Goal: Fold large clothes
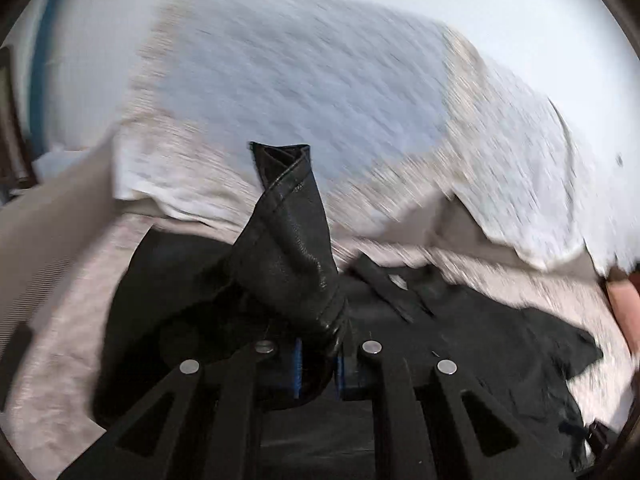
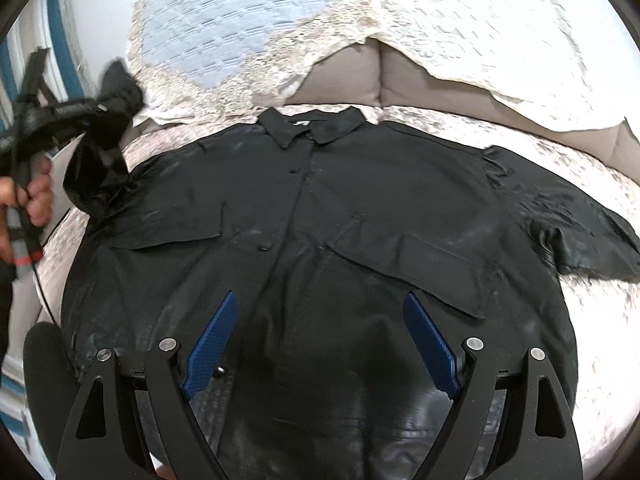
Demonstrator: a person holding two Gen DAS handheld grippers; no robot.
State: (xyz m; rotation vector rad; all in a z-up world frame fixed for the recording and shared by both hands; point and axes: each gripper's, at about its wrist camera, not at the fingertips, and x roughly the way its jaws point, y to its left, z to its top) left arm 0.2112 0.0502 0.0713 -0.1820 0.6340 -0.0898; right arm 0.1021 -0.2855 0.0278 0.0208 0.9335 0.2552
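We see a black shirt [image 2: 320,240] spread front-up on a bed [image 2: 580,340], collar [image 2: 312,126] toward the pillows [image 2: 460,20]. The left gripper [image 1: 318,364], jaws clamped on the shirt's sleeve cuff [image 1: 288,220], holds it raised beside the collar. The right gripper [image 2: 320,344] hangs above the shirt's lower front, jaws wide apart, holding nothing.

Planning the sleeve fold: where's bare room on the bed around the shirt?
Free: the pale cover right of the shirt, below its right sleeve, and a thin strip between the collar and the quilt. Crowded: the left side, where the left gripper holds the other sleeve. The right gripper is open over the hem.
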